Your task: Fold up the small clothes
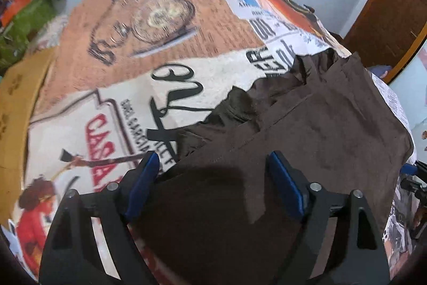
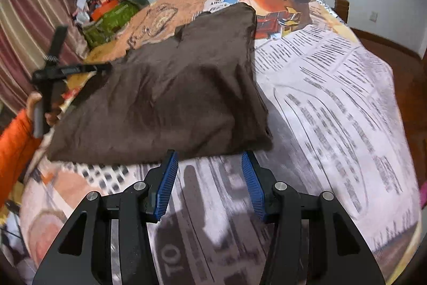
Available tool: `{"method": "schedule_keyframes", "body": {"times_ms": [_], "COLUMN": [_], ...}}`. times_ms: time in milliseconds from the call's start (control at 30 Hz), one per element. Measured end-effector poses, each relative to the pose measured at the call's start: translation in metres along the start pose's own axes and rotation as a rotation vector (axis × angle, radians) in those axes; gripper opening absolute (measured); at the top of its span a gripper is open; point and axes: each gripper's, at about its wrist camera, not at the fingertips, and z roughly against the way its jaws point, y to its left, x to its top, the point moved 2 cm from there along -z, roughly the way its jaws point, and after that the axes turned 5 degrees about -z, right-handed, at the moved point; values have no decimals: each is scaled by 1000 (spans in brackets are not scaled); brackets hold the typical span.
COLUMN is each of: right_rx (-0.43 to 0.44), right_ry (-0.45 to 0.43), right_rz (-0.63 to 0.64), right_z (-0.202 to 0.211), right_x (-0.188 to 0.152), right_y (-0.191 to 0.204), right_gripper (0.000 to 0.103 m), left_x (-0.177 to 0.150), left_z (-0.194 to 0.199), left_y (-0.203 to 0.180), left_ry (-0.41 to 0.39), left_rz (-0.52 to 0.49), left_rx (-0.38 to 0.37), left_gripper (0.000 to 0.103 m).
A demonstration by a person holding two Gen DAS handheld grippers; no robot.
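Brown garment (image 2: 170, 87) half folded on the printed bedspread (image 2: 333, 98).
Left gripper (image 1: 213, 178) and right gripper (image 2: 209, 178) both gape wide, empty; next, probably grasp its near edge.

The bed has this loud printed bedspread (image 2: 333, 87), newspaper text and orange graphics all over. Behind its far-left corner there's a clutter pile with a green bag (image 2: 112, 20), striped curtain (image 2: 24, 26) just left of that.
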Motion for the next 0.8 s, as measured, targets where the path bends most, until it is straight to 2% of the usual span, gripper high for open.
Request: {"method": "schedule_keyframes", "body": {"times_ms": [67, 100, 133, 167, 267, 533, 667, 800], "right_rx": [23, 30, 37, 31, 14, -28, -64, -112], "right_ry": [-12, -17, -25, -33, -25, -28, -41, -25], "right_rz": [-33, -44, -52, -51, -33, 54, 75, 94], "right_z": [-2, -3, -4, -4, -6, -16, -27, -38], "right_x": [6, 6, 7, 8, 9, 38, 66, 78], "right_y": [-3, -4, -4, -4, -4, 1, 5, 13], "right_gripper": [46, 45, 38, 30, 15, 11, 10, 10], "left_x": [1, 1, 1, 1, -4, -48, -77, -99], "left_z": [-2, -2, 0, 2, 12, 48, 71, 87], "left_y": [2, 3, 4, 6, 8, 5, -14, -40], "left_ry": [-9, -13, -13, -16, -17, 45, 89, 122], "left_rz": [29, 46, 69, 94, 120, 171, 205, 235], "left_rx": [-16, -24, -43, -59, -49, -1, -3, -14], "left_gripper": [72, 45, 25, 18, 14, 12, 12, 12]}}
